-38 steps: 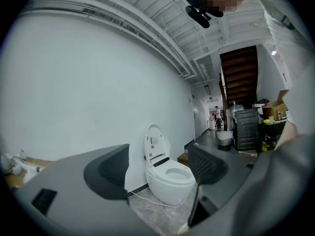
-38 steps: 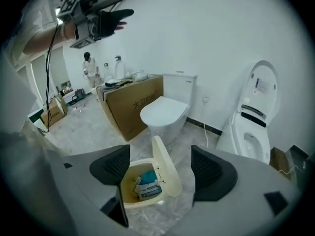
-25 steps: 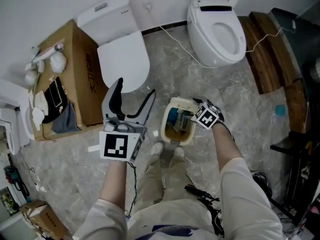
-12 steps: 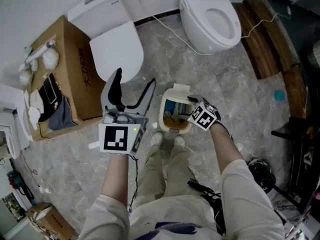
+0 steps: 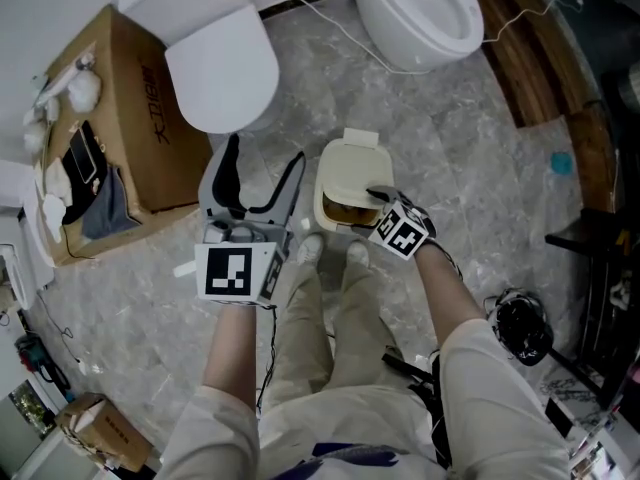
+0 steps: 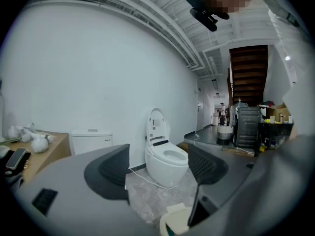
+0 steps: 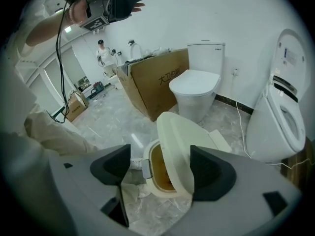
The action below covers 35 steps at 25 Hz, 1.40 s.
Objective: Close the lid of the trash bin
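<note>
On the grey marble floor, just ahead of the person's shoes, stands the cream bin. Its lid is tilted part-way over the mouth. The near part of the mouth is uncovered and shows a brown inside. The right gripper comes in from the bin's right with its jaws spread, and the tilted lid stands between them. The lid's edge runs up to the right pad; whether they touch I cannot tell. Nothing is pinched.

The left gripper is held to the left of the bin and apart from it, jaws spread wide and empty. Its own view shows only a far-off toilet between them and a corner of the bin at the bottom edge.

A closed toilet stands beyond the left gripper. An open toilet stands beyond the bin, cut off by the top of the head view. A white cable trails over the floor between the two. A cardboard box sits just beside the closed toilet, with a phone, a grey cloth and some white lumps on top. Dark planks lie at the right.

What is in the bin is hidden by the lid and by shadow. A small blue thing near the planks is too small to name. A black rounded thing by the person's right leg is also unclear.
</note>
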Each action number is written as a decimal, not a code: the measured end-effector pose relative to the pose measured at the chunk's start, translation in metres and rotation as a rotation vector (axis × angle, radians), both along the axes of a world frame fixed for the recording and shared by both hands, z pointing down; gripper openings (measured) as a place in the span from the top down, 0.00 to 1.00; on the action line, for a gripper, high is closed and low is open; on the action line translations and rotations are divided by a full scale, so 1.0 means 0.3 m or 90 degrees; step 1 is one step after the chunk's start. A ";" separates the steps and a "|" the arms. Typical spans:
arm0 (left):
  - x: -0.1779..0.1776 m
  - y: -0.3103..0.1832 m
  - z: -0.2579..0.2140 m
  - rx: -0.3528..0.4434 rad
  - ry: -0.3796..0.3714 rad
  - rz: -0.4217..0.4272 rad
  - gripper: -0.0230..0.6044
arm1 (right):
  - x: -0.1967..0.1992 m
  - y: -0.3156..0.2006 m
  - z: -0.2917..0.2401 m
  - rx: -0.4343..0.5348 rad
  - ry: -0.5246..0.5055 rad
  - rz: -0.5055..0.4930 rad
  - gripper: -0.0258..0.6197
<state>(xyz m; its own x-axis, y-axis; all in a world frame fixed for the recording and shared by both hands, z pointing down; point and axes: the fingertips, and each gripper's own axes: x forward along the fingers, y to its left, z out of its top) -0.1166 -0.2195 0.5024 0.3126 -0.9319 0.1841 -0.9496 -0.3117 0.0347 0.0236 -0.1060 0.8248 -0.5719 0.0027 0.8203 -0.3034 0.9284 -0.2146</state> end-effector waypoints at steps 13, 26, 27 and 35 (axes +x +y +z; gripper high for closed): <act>-0.006 0.026 0.155 -0.009 0.003 -0.010 0.38 | -0.013 0.188 0.236 -0.065 0.018 -0.038 0.39; -0.029 0.049 0.294 -0.023 0.004 -0.023 0.38 | -0.023 0.249 0.413 -0.089 0.052 -0.058 0.38; -0.031 0.049 0.299 -0.024 0.004 -0.024 0.38 | -0.026 0.253 0.421 -0.088 0.055 -0.063 0.37; -0.031 0.039 0.305 -0.019 0.006 -0.022 0.38 | -0.031 0.257 0.456 -0.100 0.069 -0.048 0.36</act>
<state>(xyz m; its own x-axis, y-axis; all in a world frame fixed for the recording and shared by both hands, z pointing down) -0.1260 -0.2079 0.5940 0.2829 -0.9360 0.2097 -0.9591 -0.2780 0.0532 0.0143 -0.0291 0.9616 -0.4735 0.1746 0.8633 -0.2642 0.9069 -0.3283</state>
